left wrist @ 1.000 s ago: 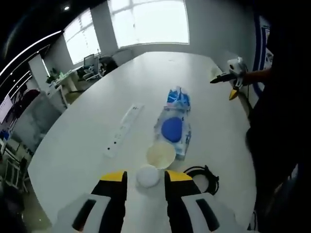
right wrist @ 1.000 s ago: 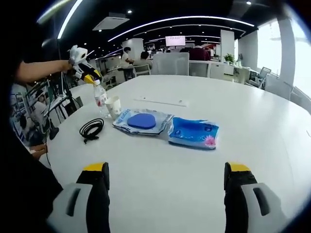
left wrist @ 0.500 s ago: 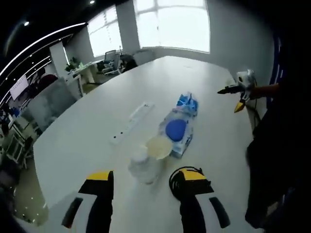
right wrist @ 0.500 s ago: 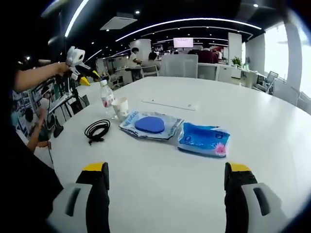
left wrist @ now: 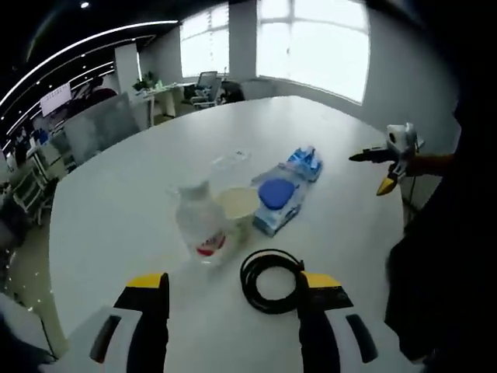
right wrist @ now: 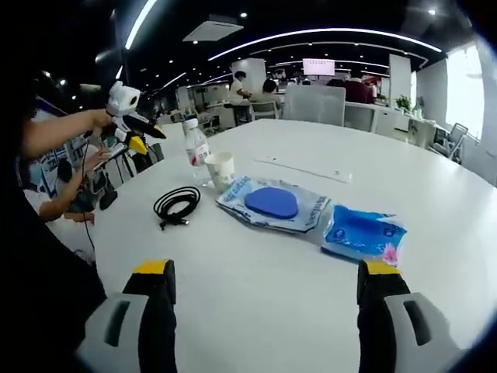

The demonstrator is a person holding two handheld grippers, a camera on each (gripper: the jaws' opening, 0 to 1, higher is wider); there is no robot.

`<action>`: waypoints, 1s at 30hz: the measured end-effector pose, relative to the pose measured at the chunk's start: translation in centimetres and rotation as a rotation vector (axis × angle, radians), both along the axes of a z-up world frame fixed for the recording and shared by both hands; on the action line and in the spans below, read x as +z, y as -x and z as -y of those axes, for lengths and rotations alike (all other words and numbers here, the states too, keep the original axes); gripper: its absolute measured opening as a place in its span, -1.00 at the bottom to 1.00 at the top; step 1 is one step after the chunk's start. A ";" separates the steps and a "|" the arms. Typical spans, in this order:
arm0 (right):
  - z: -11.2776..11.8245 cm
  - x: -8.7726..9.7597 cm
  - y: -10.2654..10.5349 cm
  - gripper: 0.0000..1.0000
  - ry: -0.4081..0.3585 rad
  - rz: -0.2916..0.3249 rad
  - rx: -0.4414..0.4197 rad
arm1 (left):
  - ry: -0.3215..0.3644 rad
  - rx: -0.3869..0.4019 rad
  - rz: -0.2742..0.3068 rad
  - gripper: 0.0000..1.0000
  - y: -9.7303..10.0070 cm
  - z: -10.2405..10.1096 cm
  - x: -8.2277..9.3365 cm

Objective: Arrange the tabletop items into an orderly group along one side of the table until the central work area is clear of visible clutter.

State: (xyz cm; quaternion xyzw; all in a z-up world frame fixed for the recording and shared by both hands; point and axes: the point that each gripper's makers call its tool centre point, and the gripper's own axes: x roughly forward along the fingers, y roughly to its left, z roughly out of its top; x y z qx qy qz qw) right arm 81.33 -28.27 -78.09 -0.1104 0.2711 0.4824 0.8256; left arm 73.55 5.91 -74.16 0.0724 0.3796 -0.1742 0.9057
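My left gripper [left wrist: 233,294] hangs open low over the near edge of the white table [left wrist: 116,202], nothing between its jaws. Just ahead lies a coiled black cable [left wrist: 272,280]. Beyond it a clear water bottle [left wrist: 200,225] stands upright beside a paper cup [left wrist: 235,203], then a clear packet with a blue disc [left wrist: 273,198] and a blue packet [left wrist: 304,162]. My right gripper [right wrist: 265,281] is open above bare table; the bottle [right wrist: 196,148], cup [right wrist: 220,169], cable [right wrist: 177,204], clear packet [right wrist: 273,203] and blue packet [right wrist: 361,231] lie in a row ahead.
A white power strip [right wrist: 307,169] lies behind the packets. The person's hand holds the left gripper [right wrist: 147,140] at the table's far left end. Office desks, chairs and seated people [right wrist: 70,194] surround the table. The right gripper [left wrist: 371,167] hovers past the table's edge.
The left gripper's jaws have spread and drawn back from the bottle, which now stands free beside the cup. The right gripper's view has shifted slightly; the items themselves stay put.
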 end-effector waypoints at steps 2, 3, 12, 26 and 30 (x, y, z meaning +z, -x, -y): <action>-1.0 0.0 0.3 0.85 -0.005 -0.002 0.021 | 0.021 0.017 0.002 0.31 0.5 0.7 -0.5; -1.6 -0.1 0.5 0.84 -0.007 -0.004 0.034 | 0.026 0.022 0.001 0.31 0.9 1.2 -1.0; -6.2 -0.4 2.4 0.68 -0.009 0.004 0.141 | 0.047 0.037 -0.027 0.31 3.6 4.9 -3.8; -12.5 -1.0 4.1 0.38 -0.075 -0.026 0.160 | 0.083 0.179 0.006 0.23 4.0 5.9 -6.3; -13.7 -2.0 4.2 0.29 -0.078 -0.066 0.158 | 0.093 0.214 0.008 0.21 3.9 5.7 -6.8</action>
